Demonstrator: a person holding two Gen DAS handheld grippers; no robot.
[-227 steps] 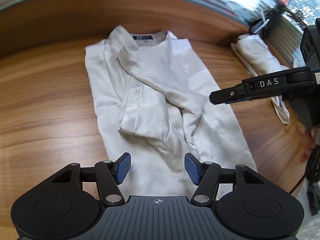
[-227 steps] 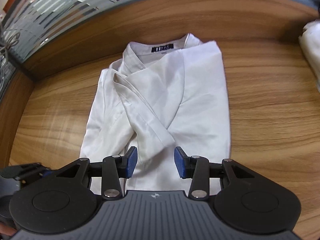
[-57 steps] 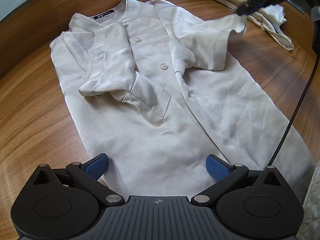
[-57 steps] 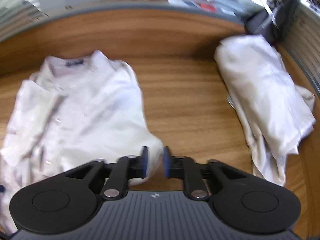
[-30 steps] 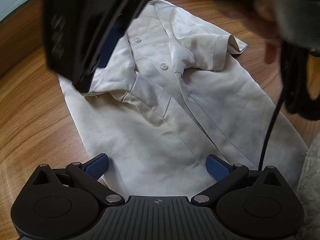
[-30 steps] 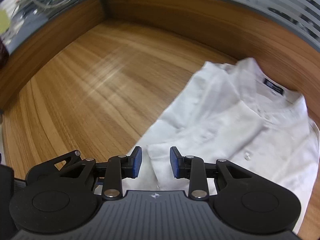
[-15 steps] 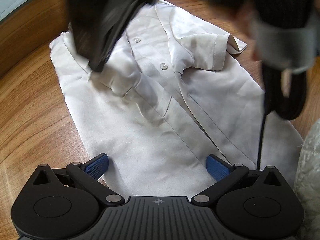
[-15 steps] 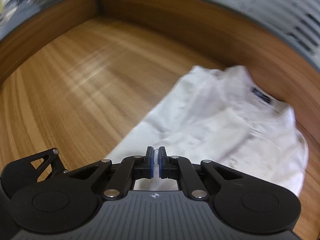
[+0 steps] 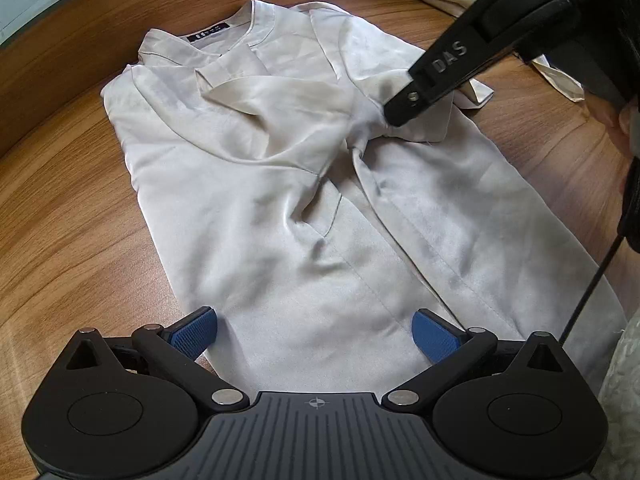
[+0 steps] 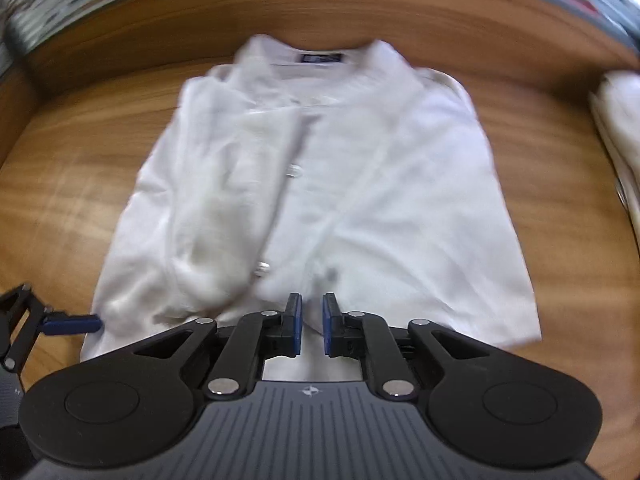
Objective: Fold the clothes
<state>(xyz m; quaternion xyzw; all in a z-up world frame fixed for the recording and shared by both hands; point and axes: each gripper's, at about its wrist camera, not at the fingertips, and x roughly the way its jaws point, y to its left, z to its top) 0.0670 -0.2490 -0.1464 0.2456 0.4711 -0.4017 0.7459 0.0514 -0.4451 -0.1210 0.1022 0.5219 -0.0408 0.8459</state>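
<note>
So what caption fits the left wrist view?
White shirt spread on a wooden table, left fingers open at its hem.

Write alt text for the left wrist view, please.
A pale shirt lies on a wooden table, one sleeve drawn across its chest. The right tongs touch the bunched cloth at mid-chest, jaws opening. The left tongs hover open over the hem.

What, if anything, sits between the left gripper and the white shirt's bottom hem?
Nothing visible. The left gripper hangs with jaws wide apart right over the hem of the white shirt; only bare cloth lies between its blue pads.
</note>
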